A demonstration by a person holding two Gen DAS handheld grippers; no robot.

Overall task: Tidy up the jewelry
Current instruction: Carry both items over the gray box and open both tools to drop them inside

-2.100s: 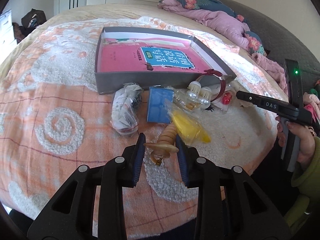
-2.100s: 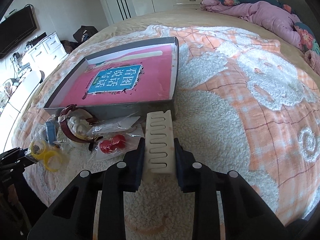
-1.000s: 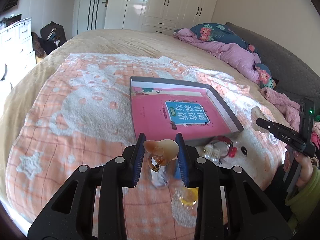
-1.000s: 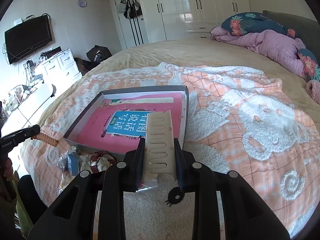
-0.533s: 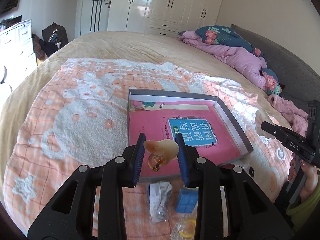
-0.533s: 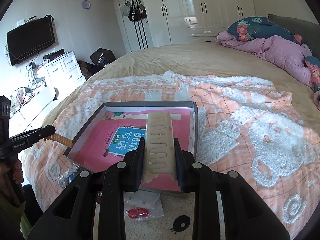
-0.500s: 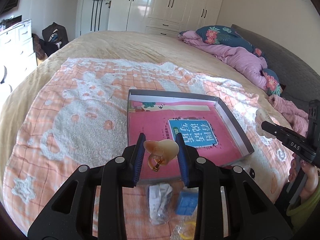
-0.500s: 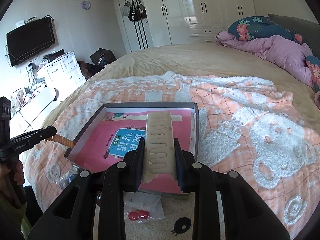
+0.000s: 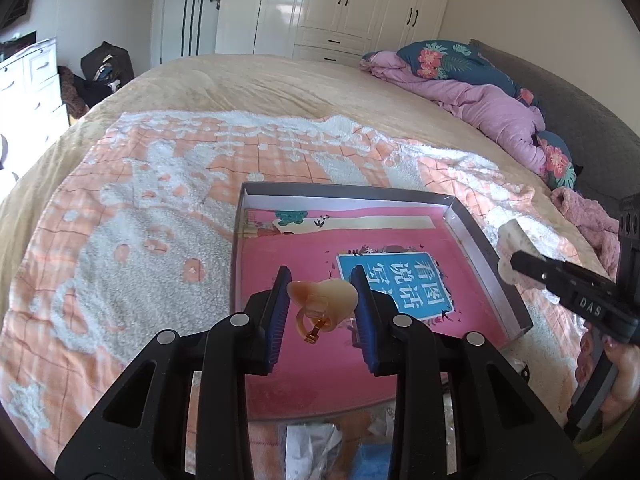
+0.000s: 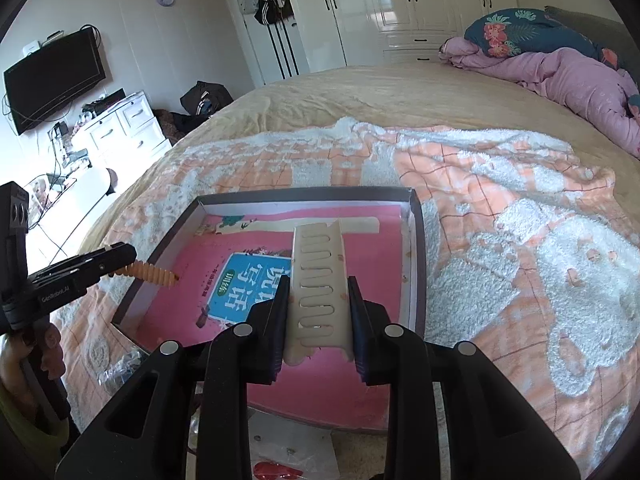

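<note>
A grey box [image 9: 484,248] with a pink printed bottom lies on the orange-and-white blanket. My left gripper [image 9: 322,304] is shut on an amber hair clip [image 9: 323,300], held above the box's near left part. Seen from the right wrist, that clip [image 10: 154,274] is a ribbed orange bar sticking out of the left gripper [image 10: 120,264] over the box's left wall. My right gripper [image 10: 319,312] is shut on a cream hair clip [image 10: 319,292] with wavy slots, above the box [image 10: 416,240]. From the left wrist, the cream clip [image 9: 514,240] juts from the right gripper [image 9: 520,260] beside the box's right wall.
Small bagged items [image 9: 316,448] lie on the blanket in front of the box; a red piece in a bag [image 10: 276,470] shows in the right wrist view. A pink quilt and floral pillow [image 9: 480,96] lie at the far right. White drawers [image 10: 120,128] stand left of the bed.
Both grippers have lifted off the blanket with their clips and moved forward over the box; the box now sits closer and larger in both views.
</note>
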